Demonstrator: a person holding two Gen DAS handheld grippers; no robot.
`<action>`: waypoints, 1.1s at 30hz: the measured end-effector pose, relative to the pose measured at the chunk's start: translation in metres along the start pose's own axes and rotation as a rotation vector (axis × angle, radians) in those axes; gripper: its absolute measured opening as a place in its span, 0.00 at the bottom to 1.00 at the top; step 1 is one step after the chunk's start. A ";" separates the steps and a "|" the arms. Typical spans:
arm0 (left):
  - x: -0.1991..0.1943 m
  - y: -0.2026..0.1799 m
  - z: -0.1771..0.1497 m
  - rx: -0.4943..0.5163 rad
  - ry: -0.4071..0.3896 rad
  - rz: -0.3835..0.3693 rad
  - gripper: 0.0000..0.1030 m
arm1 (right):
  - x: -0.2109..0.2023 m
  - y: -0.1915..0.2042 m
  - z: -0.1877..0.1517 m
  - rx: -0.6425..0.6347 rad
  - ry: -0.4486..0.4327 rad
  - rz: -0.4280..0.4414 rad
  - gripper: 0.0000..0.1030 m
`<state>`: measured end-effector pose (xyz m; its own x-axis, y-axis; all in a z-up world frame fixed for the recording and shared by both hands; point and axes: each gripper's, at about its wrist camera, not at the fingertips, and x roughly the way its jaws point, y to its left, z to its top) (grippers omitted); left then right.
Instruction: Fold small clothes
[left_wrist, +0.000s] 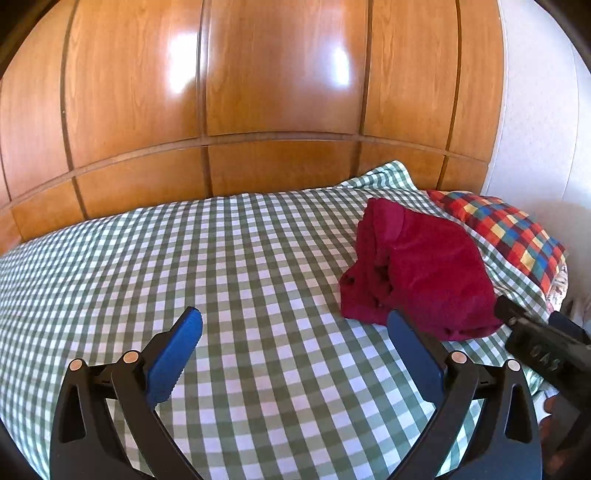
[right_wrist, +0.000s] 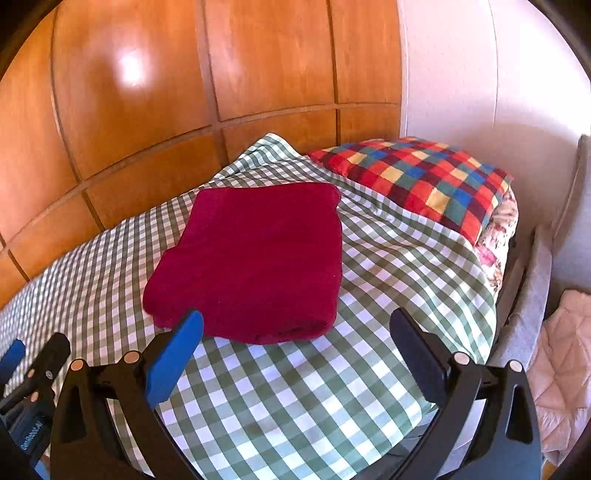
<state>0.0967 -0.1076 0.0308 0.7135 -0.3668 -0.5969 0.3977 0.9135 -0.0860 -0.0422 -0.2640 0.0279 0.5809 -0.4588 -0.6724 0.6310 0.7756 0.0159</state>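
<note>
— What lay on the bed?
— A folded dark-red fleecy garment (right_wrist: 251, 262), squarish, on the green-checked cotton bedspread (right_wrist: 295, 398), near a multicoloured checked pillow (right_wrist: 424, 181), glossy wooden panelling (right_wrist: 147, 110) behind.
— The grippers?
— Left gripper (left_wrist: 295, 332) and right gripper (right_wrist: 295, 332) both gaped wide, holding nothing.

Edges and overlaps swallow a good deal here

The left gripper's near finger (left_wrist: 413, 354) covers the lower edge of the red garment (left_wrist: 424, 273); the bed (left_wrist: 221, 258) runs off the left side. The quilted pink cloth (right_wrist: 561, 354) is cut by the right edge, the other gripper (right_wrist: 26, 387) mostly out of sight, and its lettering too blurred to read.
</note>
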 end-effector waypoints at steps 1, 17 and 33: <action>-0.001 0.000 -0.001 -0.002 -0.001 0.001 0.96 | 0.000 0.002 -0.001 -0.007 0.004 0.003 0.98; -0.008 -0.002 -0.005 0.011 -0.006 0.021 0.97 | 0.001 0.004 -0.010 0.002 0.012 0.035 0.98; -0.008 -0.002 -0.005 0.016 -0.005 0.020 0.97 | 0.006 0.007 -0.012 -0.003 0.019 0.044 0.98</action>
<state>0.0871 -0.1053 0.0318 0.7246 -0.3494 -0.5941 0.3921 0.9179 -0.0616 -0.0407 -0.2563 0.0149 0.5978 -0.4161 -0.6852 0.6040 0.7958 0.0437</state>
